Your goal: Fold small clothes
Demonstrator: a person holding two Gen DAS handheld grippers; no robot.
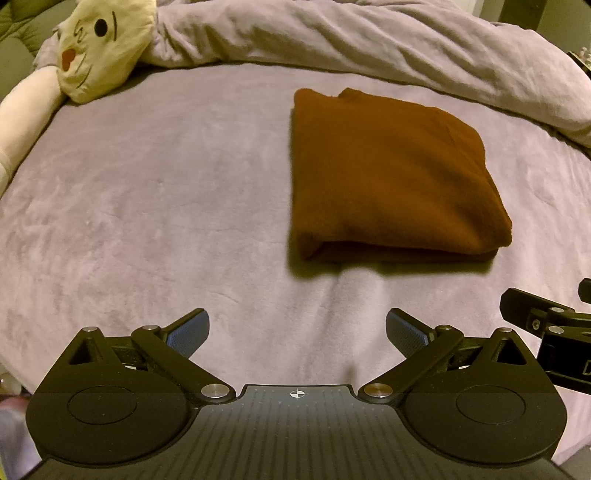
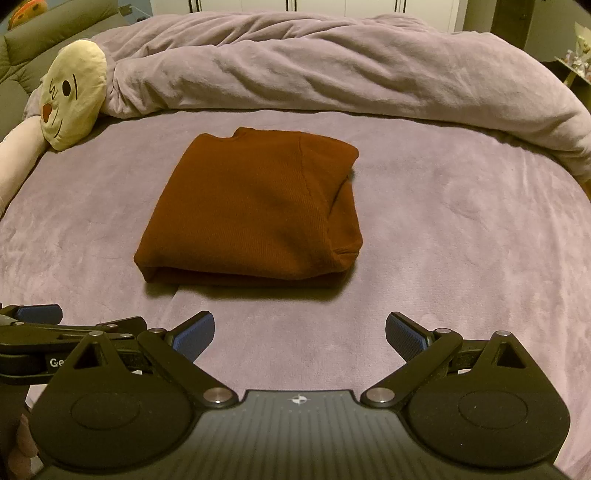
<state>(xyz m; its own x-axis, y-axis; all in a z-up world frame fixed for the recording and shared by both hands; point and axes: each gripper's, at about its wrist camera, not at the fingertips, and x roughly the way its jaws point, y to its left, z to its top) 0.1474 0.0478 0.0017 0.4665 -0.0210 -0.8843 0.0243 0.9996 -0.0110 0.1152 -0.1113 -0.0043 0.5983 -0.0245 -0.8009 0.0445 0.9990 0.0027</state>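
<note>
A rust-brown garment (image 1: pixel 391 177) lies folded into a compact rectangle on the lilac bed cover (image 1: pixel 166 206); it also shows in the right wrist view (image 2: pixel 255 210). My left gripper (image 1: pixel 297 328) is open and empty, held back from the garment's near edge, slightly to its left. My right gripper (image 2: pixel 299 332) is open and empty, in front of the garment's near edge. The right gripper's tip shows at the right edge of the left wrist view (image 1: pixel 546 321), and the left gripper's tip shows at the left edge of the right wrist view (image 2: pixel 37 314).
A bunched lilac duvet (image 2: pixel 332 62) runs across the back of the bed and down its right side. A cream plush pillow with a cartoon face (image 2: pixel 74 96) lies at the back left. A green couch (image 2: pixel 37 33) stands beyond it.
</note>
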